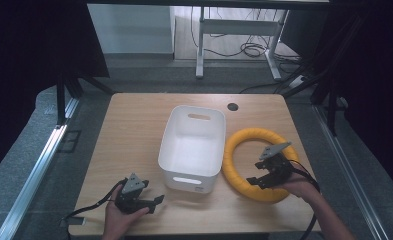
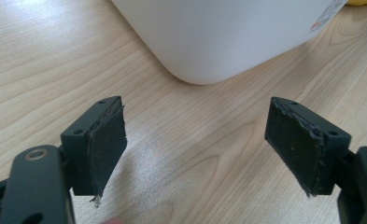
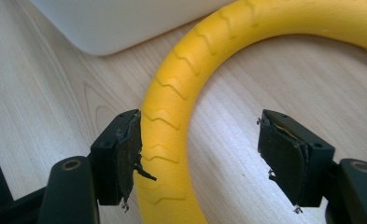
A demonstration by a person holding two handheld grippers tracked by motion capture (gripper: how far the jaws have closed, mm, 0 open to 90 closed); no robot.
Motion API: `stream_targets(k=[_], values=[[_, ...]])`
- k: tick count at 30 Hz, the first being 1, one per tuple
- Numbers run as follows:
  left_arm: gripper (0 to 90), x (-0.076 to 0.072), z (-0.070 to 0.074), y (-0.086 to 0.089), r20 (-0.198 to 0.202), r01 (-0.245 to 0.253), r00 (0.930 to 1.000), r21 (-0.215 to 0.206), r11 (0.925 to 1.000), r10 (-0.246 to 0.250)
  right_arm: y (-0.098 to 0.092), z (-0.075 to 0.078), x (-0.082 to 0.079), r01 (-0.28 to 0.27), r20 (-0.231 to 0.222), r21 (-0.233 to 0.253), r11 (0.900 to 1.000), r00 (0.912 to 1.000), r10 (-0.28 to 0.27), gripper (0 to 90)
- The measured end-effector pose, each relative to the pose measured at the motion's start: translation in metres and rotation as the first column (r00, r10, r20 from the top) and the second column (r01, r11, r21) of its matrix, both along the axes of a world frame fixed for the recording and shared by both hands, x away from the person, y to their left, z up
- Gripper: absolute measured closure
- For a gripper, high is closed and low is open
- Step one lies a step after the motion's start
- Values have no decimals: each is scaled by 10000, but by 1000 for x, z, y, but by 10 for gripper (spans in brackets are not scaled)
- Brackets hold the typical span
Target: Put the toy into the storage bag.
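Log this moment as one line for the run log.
left hand-held gripper: open, on table by bin | right hand-held gripper: open, straddling ring | bin: empty

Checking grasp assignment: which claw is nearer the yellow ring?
Right. The right claw is open, its jaws straddling the yellow ring. The left claw is open near the table's front edge, across the white bin from the ring.

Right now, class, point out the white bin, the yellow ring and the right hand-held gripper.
white bin (image 1: 170, 150), high view, left wall.
yellow ring (image 1: 258, 134), high view, far arc.
right hand-held gripper (image 3: 197, 161), right gripper view, gap between open jaws.
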State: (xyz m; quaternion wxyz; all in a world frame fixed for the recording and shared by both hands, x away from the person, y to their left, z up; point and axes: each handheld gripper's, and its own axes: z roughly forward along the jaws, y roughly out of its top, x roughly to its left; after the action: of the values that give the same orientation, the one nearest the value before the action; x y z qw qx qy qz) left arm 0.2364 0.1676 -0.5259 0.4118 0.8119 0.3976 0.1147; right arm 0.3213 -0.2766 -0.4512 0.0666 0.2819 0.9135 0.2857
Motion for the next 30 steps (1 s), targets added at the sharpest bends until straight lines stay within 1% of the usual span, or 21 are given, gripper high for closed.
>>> stream_targets(k=[4, 6, 7, 8, 9, 10, 11, 12, 13, 14, 15, 16, 17, 18, 20, 22, 25, 26, 28, 29, 30], values=[[205, 2, -1, -1, -61, 42, 10000, 53, 10000, -41, 13, -5, 2, -302, -414, -750, 9967, 9988, 271, 308], [205, 3, -2, -1, -92, 54, 9999, 29, 10000, -54, 18, -8, 4, -383, -636, -1018, 9941, 9975, 320, 309], [205, 3, -2, -1, -114, 78, 9999, 39, 10000, -77, 23, -13, 7, -593, -966, -1456, 9876, 9943, 455, 311], [205, 4, -2, -1, -119, 110, 9999, 109, 9999, -108, 24, -15, 8, -693, -1073, -1614, 9844, 9928, 523, 312], [205, 4, -2, -1, -119, 110, 9999, 109, 9999, -108, 24, -15, 8, -693, -1073, -1614, 9844, 9928, 523, 312], [205, 4, -2, -1, -129, 110, 9999, 123, 9999, -108, 25, -17, 9, -799, -1162, -1765, 9811, 9914, 598, 314], [205, 4, -3, -1, -140, 121, 9998, 124, 9999, -119, 27, -20, 10, -907, -1345, -2014, 9753, 9888, 642, 310], [205, 4, -3, -2, -151, 132, 9998, 118, 9998, -130, 28, -21, 11, -1033, -1514, -2110, 9720, 9859, 719, 314], [205, 5, -3, -2, -161, 139, 9998, 115, 9998, -137, 30, -22, 12, -1075, -1664, -2116, 9714, 9834, 726, 316], [205, 5, -3, -2, -172, 145, 9998, 128, 9998, -142, 31, -22, 13, -1131, -1801, -2254, 9677, 9810, 727, 316], [205, 5, -4, -2, -177, 147, 9997, 131, 9998, -144, 32, -23, 13, -1212, -1830, -2282, 9660, 9799, 797, 320], [205, 5, -4, -2, -176, 145, 9997, 134, 9998, -143, 34, -24, 13, -1337, -1912, -2441, 9605, 9776, 875, 327], [205, 5, -4, -2, -173, 102, 9998, 80, 9999, -101, 36, -24, 12, -1355, -1949, -2511, 9584, 9770, 870, 329], [205, 5, -4, -2, -173, 102, 9998, 80, 9999, -101, 36, -24, 12, -1355, -1949, -2511, 9584, 9770, 870, 329], [205, 4, -3, -2, -167, 88, 9998, 63, 9999, -87, 39, -28, 10, -1525, -2034, -2715, 9503, 9741, 983, 337], [205, 4, -3, -2, -164, 75, 9998, 61, 10000, -74, 41, -32, 9, -1627, -2040, -2914, 9427, 9733, 1049, 344], [205, 5, -4, -3, -199, 98, 9998, 113, 9999, -96, 43, -37, 9, -1607, -2187, -2986, 9408, 9710, 964, 361], [205, 5, -5, -3, -212, 82, 9997, 139, 9999, -79, 43, -39, 9, -1692, -2275, -2981, 9394, 9684, 1022, 372], [205, 5, -5, -4, -229, 84, 9997, 155, 9998, -80, 44, -40, 9, -1667, -2312, -3020, 9386, 9680, 976, 383], [205, 5, -6, -4, -234, 88, 9997, 172, 9998, -84, 44, -41, 10, -1685, -2391, -2992, 9392, 9661, 972, 396], [205, 6, -6, -4, -247, 90, 9997, 180, 9998, -86, 44, -42, 11, -1723, -2583, -2967, 9393, 9614, 948, 421]])
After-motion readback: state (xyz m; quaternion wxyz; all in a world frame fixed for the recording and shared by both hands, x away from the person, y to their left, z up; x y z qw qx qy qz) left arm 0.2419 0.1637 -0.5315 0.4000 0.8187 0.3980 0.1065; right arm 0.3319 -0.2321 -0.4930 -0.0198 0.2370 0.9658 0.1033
